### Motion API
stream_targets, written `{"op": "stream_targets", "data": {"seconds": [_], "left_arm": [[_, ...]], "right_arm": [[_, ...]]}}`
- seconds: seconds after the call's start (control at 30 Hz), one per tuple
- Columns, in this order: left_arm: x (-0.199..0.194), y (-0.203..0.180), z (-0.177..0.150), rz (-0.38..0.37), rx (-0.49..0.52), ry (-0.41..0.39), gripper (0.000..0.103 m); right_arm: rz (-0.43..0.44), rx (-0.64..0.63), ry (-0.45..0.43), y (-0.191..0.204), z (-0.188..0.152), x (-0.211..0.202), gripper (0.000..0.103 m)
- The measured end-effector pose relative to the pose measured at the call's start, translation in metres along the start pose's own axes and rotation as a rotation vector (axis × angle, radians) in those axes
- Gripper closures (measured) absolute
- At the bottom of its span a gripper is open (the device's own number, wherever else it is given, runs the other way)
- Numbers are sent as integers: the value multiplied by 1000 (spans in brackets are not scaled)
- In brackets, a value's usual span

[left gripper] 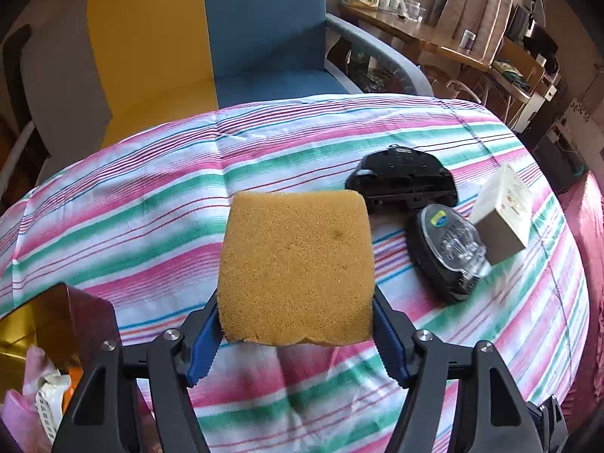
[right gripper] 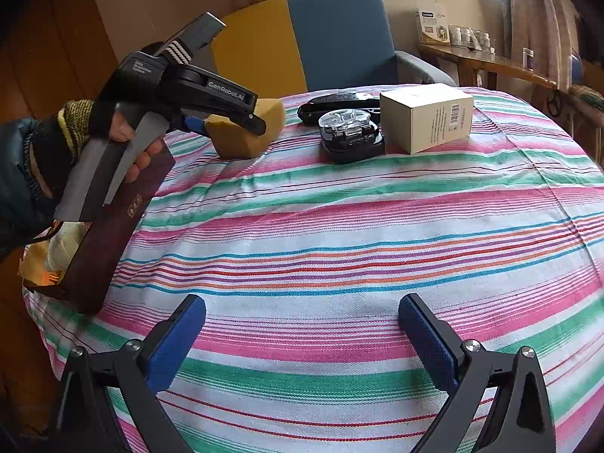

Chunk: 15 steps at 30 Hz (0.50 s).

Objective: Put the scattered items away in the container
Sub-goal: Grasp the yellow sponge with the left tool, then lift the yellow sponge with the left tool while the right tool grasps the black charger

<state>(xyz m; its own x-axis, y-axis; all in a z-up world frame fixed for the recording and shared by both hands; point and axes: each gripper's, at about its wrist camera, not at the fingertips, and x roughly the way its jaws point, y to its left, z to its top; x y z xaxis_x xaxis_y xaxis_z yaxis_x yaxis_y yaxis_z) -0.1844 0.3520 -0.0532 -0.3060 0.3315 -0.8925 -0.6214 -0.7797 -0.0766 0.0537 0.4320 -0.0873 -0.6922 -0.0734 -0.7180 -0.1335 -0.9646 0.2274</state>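
Note:
A yellow-brown sponge sits between the blue pads of my left gripper, which press on both of its sides. In the right wrist view the same gripper, held by a gloved hand, has the sponge low over the striped cloth. The container, a dark red box with a gold inside, stands at the table's left edge and holds pink and white items. My right gripper is open over the near part of the cloth, nothing between its fingers.
At the far side of the striped cloth lie a flat black device, a round black case with a clear lid and a cream carton. A yellow and blue armchair stands behind the table; a cluttered shelf is at the right.

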Motion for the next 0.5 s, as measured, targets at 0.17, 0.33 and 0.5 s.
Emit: {"op": "stream_targets", "data": {"seconds": [0.17, 0.33, 0.5], "left_arm": [[-42, -8, -47, -59, -43, -62, 31], [-75, -23, -107, -122, 12, -83, 31], [-87, -28, -158, -145, 64, -64, 31]], "right_arm": [[19, 23, 9, -9, 15, 2, 0], [-40, -41, -10, -15, 48, 14, 8], [-96, -152, 21, -13, 80, 45, 18]]}}
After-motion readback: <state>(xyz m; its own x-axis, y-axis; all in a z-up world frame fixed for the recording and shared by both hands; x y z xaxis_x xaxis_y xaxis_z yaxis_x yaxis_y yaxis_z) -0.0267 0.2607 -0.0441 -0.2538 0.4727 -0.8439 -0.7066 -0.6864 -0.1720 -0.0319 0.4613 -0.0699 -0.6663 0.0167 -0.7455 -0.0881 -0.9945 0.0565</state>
